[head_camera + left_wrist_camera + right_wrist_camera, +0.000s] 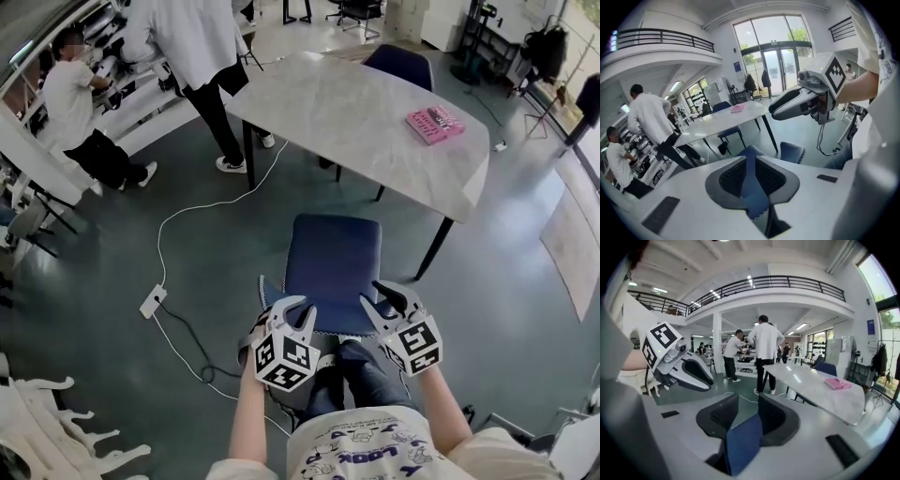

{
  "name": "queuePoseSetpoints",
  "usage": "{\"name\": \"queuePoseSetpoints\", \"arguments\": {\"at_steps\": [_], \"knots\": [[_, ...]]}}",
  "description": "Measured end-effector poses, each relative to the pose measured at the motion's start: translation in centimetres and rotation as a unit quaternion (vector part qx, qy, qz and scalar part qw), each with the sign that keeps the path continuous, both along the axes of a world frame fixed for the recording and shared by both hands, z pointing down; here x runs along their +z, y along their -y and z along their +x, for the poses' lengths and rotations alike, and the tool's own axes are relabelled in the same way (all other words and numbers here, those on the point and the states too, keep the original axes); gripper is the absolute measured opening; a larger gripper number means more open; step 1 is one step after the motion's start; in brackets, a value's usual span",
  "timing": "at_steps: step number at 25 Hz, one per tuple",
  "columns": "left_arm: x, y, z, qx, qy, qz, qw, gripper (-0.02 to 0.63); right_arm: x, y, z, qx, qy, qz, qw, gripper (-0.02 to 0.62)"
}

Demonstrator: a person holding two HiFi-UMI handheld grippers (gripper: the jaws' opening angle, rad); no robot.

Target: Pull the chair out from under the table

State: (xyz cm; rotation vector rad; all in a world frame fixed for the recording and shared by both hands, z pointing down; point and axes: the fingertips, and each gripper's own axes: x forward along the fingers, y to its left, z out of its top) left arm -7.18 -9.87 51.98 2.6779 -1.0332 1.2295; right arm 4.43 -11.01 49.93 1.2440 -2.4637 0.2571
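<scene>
The blue chair stands clear of the grey table, its seat in front of the table's near edge and its back towards me. My left gripper hovers over the left part of the chair back, jaws narrowly apart and pressing on nothing. My right gripper hangs over the right part, jaws wider apart and also empty. In the left gripper view the chair shows through the gap of the left gripper. In the right gripper view the chair lies below the right gripper.
A pink box lies on the table's right part. A second blue chair sits at its far side. Two people in white stand by shelves at the upper left. A white cable and power strip lie on the floor left of the chair.
</scene>
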Motion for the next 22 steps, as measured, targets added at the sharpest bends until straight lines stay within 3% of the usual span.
{"name": "queuePoseSetpoints", "arguments": {"at_steps": [7, 10, 13, 17, 22], "knots": [[-7.9, 3.9, -0.4, -0.083, -0.103, 0.081, 0.9880, 0.028, -7.6, 3.7, 2.5, 0.089, 0.066, 0.082, 0.990, 0.017], [-11.1, 5.5, -1.0, -0.126, -0.153, 0.113, 0.9738, 0.025, -10.1, 4.6, 3.1, 0.108, 0.078, 0.104, 0.986, 0.006], [-13.9, 6.7, -2.1, -0.177, -0.205, 0.136, 0.9529, 0.023, -12.0, 5.4, 3.4, 0.121, 0.064, 0.127, 0.982, 0.005], [-16.1, 7.3, -3.2, -0.222, -0.230, 0.173, 0.9315, 0.018, -13.7, 6.0, 3.4, 0.138, 0.055, 0.158, 0.976, 0.005], [-18.1, 7.3, -3.3, -0.242, -0.238, 0.212, 0.9165, 0.018, -15.9, 6.5, 3.5, 0.149, 0.066, 0.183, 0.970, 0.005]]}}
